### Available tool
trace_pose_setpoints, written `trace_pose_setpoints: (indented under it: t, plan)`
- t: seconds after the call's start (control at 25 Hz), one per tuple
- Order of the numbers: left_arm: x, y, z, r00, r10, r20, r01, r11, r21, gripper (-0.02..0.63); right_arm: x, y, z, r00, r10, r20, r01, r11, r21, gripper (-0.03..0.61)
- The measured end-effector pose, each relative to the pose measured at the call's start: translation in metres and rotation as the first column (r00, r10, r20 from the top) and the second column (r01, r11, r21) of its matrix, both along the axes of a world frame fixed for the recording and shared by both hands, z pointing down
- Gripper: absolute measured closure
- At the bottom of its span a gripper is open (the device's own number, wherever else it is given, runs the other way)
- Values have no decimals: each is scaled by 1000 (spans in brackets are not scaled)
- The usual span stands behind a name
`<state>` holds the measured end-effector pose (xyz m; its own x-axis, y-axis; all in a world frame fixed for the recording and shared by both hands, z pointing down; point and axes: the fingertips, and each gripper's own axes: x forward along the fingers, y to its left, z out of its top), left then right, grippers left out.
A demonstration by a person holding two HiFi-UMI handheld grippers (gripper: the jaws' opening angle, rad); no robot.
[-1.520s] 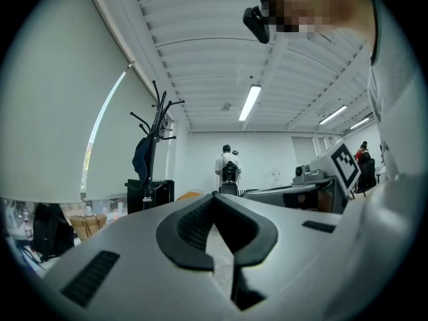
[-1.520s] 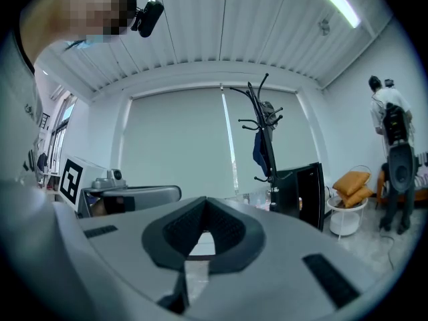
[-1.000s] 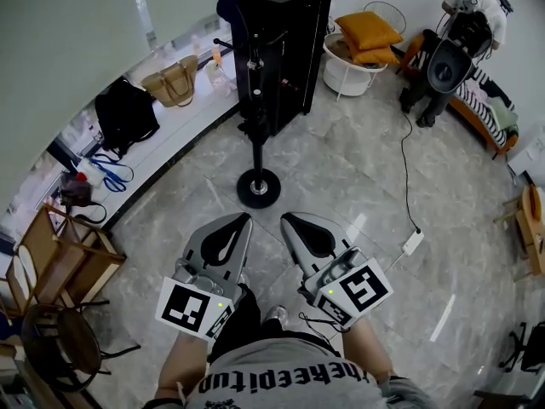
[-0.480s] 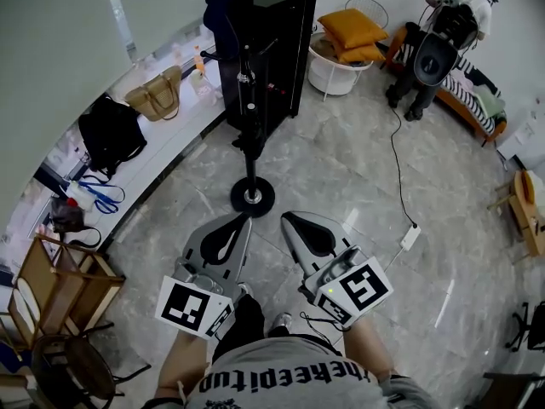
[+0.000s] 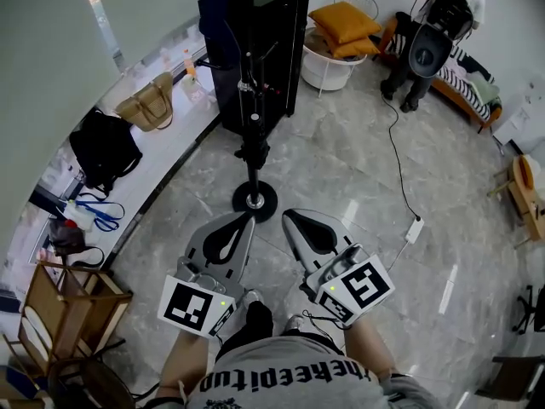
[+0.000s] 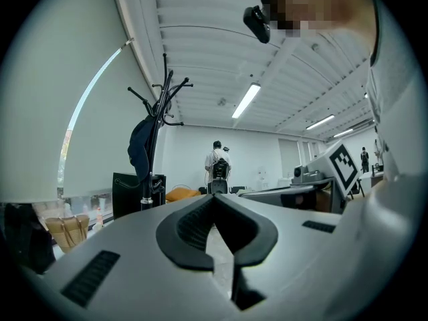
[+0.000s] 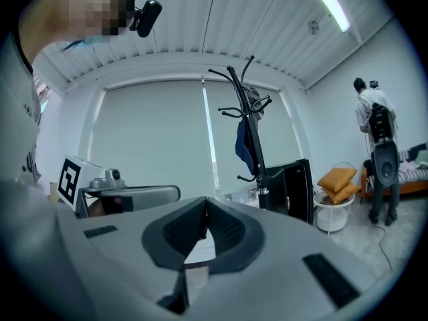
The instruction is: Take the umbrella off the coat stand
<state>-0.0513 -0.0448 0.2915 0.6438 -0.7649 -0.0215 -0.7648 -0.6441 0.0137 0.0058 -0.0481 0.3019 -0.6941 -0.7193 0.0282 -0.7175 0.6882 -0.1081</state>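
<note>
Left gripper [image 5: 242, 219]: closed, empty | right gripper [image 5: 289, 217]: closed, empty | dark-blue umbrella [image 5: 223, 11]: ahead, above both, hung on coat stand [image 5: 254, 164], well apart | step: approach | next: close in, raise, open jaws

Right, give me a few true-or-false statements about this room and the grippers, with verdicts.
1. The left gripper and the right gripper are both shut and empty. True.
2. The coat stand lies toppled on the floor. False: it stands upright on its round base.
3. Orange cushions lie in the white basket. True.
4. The tan handbag hangs on the coat stand. False: it sits on the ledge by the window.
</note>
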Motion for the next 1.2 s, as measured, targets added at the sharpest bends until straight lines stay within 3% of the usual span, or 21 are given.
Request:
trace_pose_setpoints:
  t: [0.72, 1.2]
  plan:
    - [-25, -44, 6, 997, 77, -14, -77, 997, 10, 598, -22, -37, 3, 995, 94, -27, -94, 996, 11, 566]
    - [-17, -72, 5, 1000, 21, 4, -21, 1000, 12, 598, -8, -69, -2, 997, 73, -23, -72, 997, 27, 566]
